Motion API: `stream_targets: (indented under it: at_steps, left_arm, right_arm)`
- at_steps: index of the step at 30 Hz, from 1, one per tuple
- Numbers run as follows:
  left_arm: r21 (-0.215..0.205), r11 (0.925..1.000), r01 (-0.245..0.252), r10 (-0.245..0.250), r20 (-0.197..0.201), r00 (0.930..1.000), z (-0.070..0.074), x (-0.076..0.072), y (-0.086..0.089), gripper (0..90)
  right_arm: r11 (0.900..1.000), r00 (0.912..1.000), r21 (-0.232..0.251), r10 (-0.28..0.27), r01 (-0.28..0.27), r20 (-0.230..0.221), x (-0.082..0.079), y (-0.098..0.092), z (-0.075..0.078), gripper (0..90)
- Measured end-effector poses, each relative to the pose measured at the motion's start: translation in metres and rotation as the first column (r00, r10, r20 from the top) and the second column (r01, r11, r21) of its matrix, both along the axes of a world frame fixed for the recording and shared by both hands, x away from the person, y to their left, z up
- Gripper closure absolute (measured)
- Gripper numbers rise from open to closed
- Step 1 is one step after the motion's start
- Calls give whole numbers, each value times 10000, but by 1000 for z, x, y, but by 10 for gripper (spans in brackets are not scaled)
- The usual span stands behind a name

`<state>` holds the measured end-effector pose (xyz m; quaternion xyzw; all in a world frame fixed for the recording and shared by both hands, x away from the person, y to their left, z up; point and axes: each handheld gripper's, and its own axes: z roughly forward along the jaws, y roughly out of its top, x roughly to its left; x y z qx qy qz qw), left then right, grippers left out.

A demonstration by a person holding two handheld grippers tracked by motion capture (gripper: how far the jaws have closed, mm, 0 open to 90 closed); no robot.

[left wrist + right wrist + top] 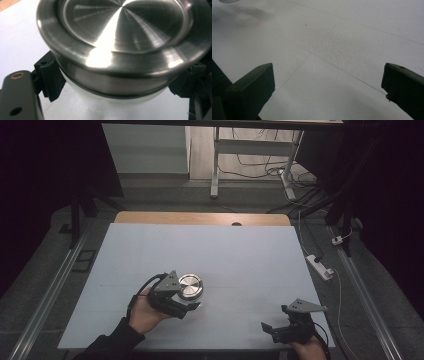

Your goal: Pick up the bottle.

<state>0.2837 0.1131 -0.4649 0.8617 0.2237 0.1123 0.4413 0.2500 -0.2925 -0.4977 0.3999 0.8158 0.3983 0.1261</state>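
A round jar with a brushed steel lid (190, 286) sits left of the table's middle. My left gripper (188, 296) comes at it from the near left and is shut on it. In the left gripper view the steel lid (120, 37) looms large and tilted. The black ribbed pads (50, 77) press on the pale body just under its rim, one on each side. My right gripper (275, 318) rests near the table's front right corner, open. In the right gripper view it (328, 75) has nothing but bare white surface between its jaws.
The white tabletop (225, 255) has a wooden strip (200, 218) along its far edge. A white power strip (320, 266) and cables lie on the floor to the right. Desk legs (215, 165) stand behind the table, and metal rails run along both sides.
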Motion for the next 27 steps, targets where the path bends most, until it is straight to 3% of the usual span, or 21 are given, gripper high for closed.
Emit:
stream_targets:
  at_steps: [12,27]
  left_arm:
    - [78,9992,396,-397,86,9992,14,10,-18,156]
    - [57,9978,667,-666,-80,9977,17,16,-32,156]
  right_arm:
    - [10000,10000,14,12,-12,5,0,0,0,0]
    - [9999,9999,119,-111,111,9,0,-2,0,0]
